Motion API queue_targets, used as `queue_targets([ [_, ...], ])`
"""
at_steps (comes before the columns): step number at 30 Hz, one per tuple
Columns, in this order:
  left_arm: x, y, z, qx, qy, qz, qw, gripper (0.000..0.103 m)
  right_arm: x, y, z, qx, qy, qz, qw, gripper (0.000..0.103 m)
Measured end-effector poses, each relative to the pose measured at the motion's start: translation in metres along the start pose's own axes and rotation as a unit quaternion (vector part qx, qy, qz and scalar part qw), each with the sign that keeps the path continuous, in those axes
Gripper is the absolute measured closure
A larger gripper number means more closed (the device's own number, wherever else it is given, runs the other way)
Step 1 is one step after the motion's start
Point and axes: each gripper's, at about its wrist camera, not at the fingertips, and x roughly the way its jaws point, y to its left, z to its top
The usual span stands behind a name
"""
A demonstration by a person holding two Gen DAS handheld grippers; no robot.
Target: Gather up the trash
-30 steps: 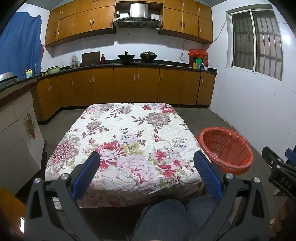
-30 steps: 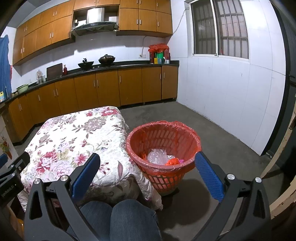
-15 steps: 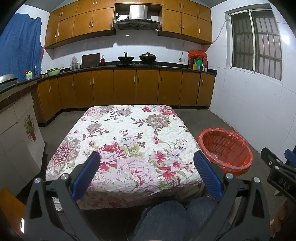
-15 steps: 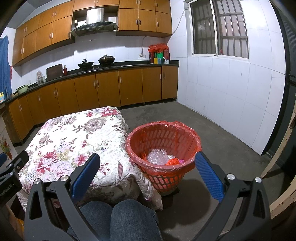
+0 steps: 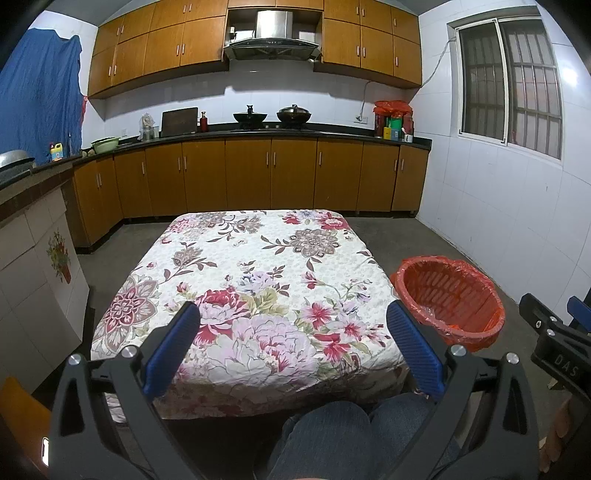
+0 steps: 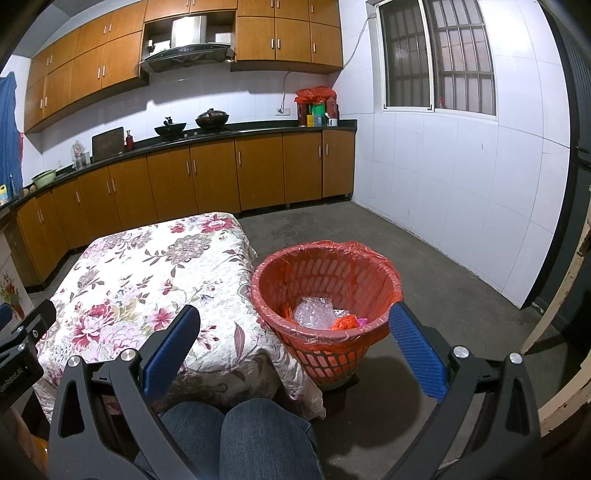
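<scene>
A floral cloth point(image 5: 258, 280) covers the tabletop point(image 5: 236, 400); right of it, a red bin point(image 6: 328, 291) stands on the floor point(image 6: 424, 258).

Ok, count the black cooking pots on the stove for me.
2. One open black wok on the left burner, one lidded black pot on the right, both under the steel range hood. None seems hidden.

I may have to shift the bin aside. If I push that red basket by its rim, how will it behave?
The red basket probably slides easily: thin slotted plastic, holding only bubble wrap and scraps, so likely light. It tapers to a narrow base, so a rim push may tip it. The loose liner bag could slip.
</scene>
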Motion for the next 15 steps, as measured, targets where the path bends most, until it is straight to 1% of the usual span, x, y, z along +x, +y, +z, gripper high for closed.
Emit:
queue_targets([
  [15, 0.0002, -0.0004, -0.0005, 0.000, 0.000, 0.000, 1.0000, 0.004, -0.0004, 0.0004, 0.0003, 0.000, 0.000, 0.000, 1.000, 0.002],
])
